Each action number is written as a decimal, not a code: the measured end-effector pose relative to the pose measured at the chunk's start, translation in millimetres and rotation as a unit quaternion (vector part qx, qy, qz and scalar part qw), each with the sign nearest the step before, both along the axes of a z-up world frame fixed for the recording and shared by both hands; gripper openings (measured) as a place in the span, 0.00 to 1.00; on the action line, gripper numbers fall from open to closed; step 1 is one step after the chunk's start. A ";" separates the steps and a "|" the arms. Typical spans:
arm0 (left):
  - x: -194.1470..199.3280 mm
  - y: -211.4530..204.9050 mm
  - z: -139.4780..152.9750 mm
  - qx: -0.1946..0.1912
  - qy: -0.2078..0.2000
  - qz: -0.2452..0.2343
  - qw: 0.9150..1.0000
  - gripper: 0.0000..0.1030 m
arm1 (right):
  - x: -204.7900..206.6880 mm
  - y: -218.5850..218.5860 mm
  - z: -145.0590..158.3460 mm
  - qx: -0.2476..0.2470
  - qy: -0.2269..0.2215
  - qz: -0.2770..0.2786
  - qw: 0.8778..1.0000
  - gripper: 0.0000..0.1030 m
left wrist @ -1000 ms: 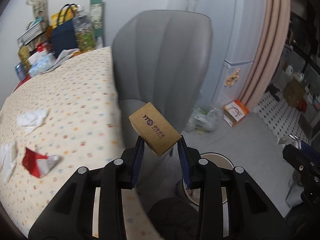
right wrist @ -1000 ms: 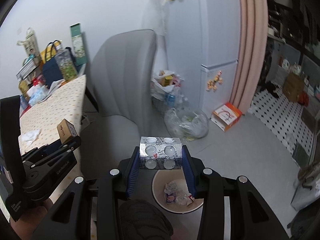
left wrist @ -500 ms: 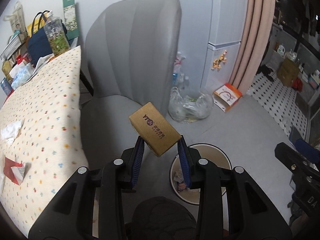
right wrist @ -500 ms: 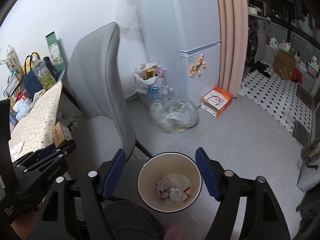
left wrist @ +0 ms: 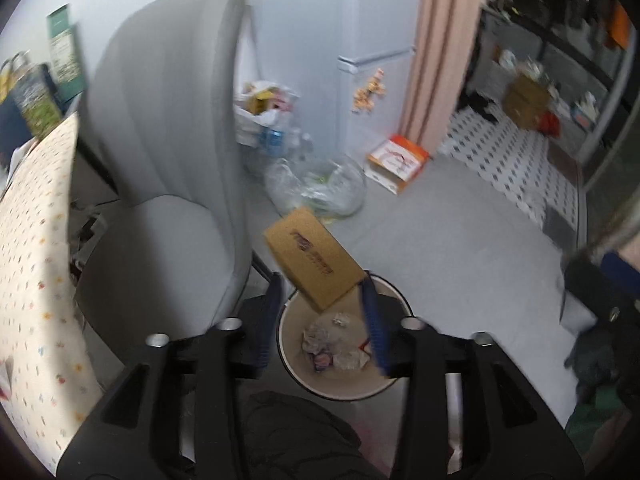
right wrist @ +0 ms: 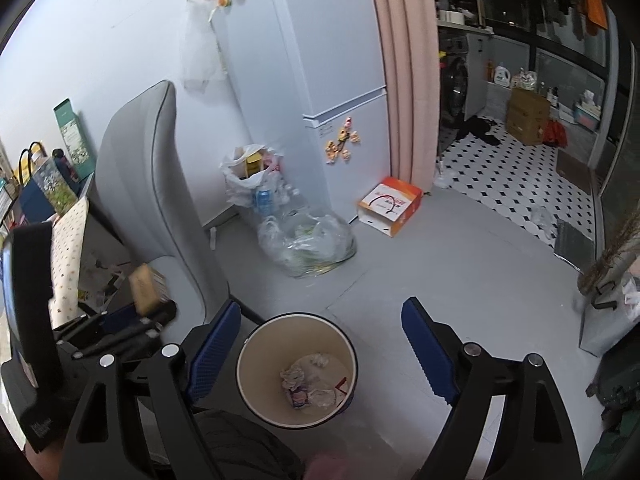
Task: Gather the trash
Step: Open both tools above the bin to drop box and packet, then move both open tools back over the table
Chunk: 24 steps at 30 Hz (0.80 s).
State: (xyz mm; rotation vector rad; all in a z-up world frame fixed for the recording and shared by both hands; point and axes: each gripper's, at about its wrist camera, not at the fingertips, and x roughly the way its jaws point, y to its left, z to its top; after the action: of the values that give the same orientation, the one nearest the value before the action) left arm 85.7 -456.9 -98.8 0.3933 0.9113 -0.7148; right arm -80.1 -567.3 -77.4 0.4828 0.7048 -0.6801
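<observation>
Trash in the form of a small cardboard box [left wrist: 314, 257] is seen at the tips of the left gripper [left wrist: 320, 300], tilted, with its lower corner between the blue pads [left wrist: 374, 330]. The view is blurred, and the pads appear to stand wider than the box, so it cannot be told whether the box is pinched or already loose. Directly below and ahead of those fingertips sits the waste bin [left wrist: 394, 385], with crumpled scraps [left wrist: 334, 350] in its bottom. The right gripper [right wrist: 322, 344] is spread wide with nothing between its pads, and the same bin [right wrist: 244, 384] lies just under its gap.

For a clean drop, the left gripper is best held centred over the bin mouth, away from the grey chair [left wrist: 160, 152] on its left, and the fingers fully parted so the box falls flat inside rather than catching the rim. The right gripper should be kept clear to the side.
</observation>
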 end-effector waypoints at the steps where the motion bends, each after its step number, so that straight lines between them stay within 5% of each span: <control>1: -1.3 -0.5 0.5 -0.003 -0.002 -0.002 1.000 0.70 | -1.1 -1.0 -0.2 0.000 0.000 -0.003 1.000 0.79; 13: 13.1 46.7 31.1 -0.024 -0.040 0.065 0.997 0.89 | 8.9 22.1 12.4 -0.016 -0.008 0.023 1.000 0.88; 24: 28.6 132.4 69.0 -0.064 -0.072 0.144 0.985 0.90 | 42.4 86.7 43.5 -0.048 -0.016 0.084 0.995 0.92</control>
State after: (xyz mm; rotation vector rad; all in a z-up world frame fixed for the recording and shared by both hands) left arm 114.3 -324.5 -29.9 0.1894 0.7604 -0.4689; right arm -37.7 -480.6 -33.9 0.3420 0.6704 -0.5448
